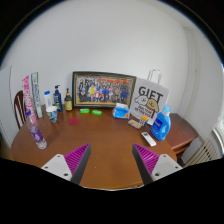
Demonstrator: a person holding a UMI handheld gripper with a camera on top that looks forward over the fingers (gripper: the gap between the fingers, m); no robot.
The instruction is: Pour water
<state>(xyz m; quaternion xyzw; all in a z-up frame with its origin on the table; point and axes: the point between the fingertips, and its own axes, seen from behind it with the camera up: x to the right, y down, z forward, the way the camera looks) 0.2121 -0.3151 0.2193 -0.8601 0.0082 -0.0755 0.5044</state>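
The gripper [111,163] is seen at the bottom middle of the frame. Its fingers are spread wide, and nothing is held between them. It is kept back from the things, likely so one can be picked first.

Beyond the fingers, a brown wooden counter [100,140] is seen. At the left, a clear water bottle [38,132] is stood upright, perhaps the one to pour from. More bottles [56,103] are lined up behind it. At the right, a blue cup [161,124] and a white gift bag [149,100] are set.

Farthest back, a framed photo [103,89] is leaned against a white wall [110,40].
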